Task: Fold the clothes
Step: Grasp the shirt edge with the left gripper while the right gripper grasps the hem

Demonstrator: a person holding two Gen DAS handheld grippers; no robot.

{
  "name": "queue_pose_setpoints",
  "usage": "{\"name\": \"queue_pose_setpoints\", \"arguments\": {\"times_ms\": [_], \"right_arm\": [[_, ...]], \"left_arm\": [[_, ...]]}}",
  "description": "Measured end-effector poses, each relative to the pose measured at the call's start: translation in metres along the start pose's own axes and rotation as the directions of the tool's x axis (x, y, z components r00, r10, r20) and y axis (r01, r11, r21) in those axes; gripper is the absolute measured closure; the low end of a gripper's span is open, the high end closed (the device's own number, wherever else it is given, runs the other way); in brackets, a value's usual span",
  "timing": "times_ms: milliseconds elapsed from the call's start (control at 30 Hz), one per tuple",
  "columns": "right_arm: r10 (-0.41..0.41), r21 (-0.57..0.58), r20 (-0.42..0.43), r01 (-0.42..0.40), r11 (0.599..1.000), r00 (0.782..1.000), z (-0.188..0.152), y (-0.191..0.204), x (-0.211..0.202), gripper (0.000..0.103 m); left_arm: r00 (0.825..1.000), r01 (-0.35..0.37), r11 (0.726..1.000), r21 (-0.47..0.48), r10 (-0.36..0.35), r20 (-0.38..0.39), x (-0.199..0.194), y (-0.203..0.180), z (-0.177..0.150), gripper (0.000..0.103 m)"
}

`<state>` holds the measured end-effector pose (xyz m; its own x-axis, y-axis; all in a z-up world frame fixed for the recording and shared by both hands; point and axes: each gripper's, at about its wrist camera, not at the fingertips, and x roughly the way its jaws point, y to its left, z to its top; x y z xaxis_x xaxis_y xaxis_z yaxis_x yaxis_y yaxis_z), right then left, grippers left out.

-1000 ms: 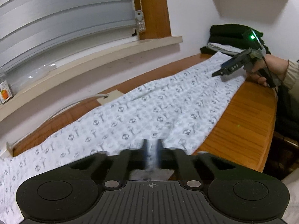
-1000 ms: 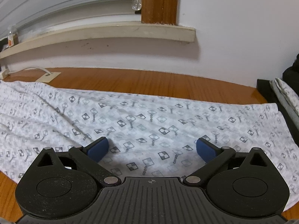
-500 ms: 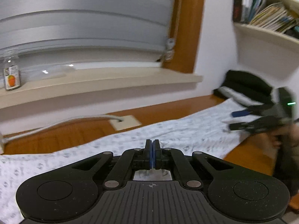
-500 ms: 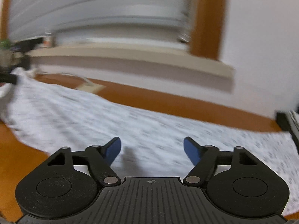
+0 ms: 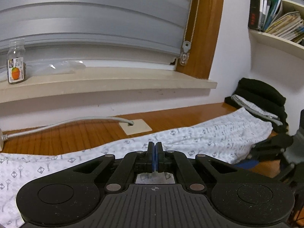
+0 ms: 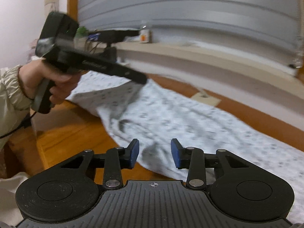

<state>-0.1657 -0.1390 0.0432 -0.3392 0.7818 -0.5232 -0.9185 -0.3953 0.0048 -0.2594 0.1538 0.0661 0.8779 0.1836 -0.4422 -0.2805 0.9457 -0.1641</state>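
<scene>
A white garment with a grey diamond print (image 5: 209,138) lies stretched along the wooden table (image 5: 66,138). My left gripper (image 5: 154,152) is shut on the garment, and printed cloth shows under its pads. In the right wrist view the left gripper (image 6: 142,79), held in a person's hand (image 6: 57,79), lifts a fold of the garment (image 6: 180,114) off the table. My right gripper (image 6: 154,148) hangs just over the garment's near edge. Its jaws are closing, with the cloth edge between the blue pads (image 6: 134,152) but not pinched. The right gripper (image 5: 245,161) also shows, blurred, in the left wrist view.
Folded dark clothes (image 5: 260,95) are stacked at the table's far right end against the wall. A grey cable (image 5: 66,122) runs to a socket plate (image 5: 135,127) behind the garment. A bottle (image 5: 16,64) stands on the window sill. Books fill a shelf (image 5: 275,19).
The right gripper swept left along the garment to near the left gripper, and its jaws narrowed. The left gripper stayed shut, rolled level and shifted with the cloth.
</scene>
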Motion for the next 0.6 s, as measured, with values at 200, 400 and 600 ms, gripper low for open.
{"name": "queue_pose_setpoints", "arguments": {"times_ms": [200, 400, 600], "right_arm": [[0.077, -0.012, -0.024, -0.077, 0.997, 0.997, 0.009, 0.026, 0.022, 0.066], [0.112, -0.024, -0.049, -0.113, 0.993, 0.992, 0.020, 0.044, 0.047, 0.066], [0.120, 0.008, -0.053, -0.120, 0.993, 0.991, 0.029, 0.043, 0.065, 0.069]], "left_arm": [[1.000, 0.020, 1.000, -0.008, -0.020, 0.000, -0.002, 0.001, 0.000, 0.102], [0.999, 0.035, 0.999, 0.001, -0.035, 0.001, -0.008, -0.002, 0.002, 0.102], [0.999, 0.038, 0.999, 0.000, -0.038, 0.005, -0.011, -0.002, 0.003, 0.102]]}}
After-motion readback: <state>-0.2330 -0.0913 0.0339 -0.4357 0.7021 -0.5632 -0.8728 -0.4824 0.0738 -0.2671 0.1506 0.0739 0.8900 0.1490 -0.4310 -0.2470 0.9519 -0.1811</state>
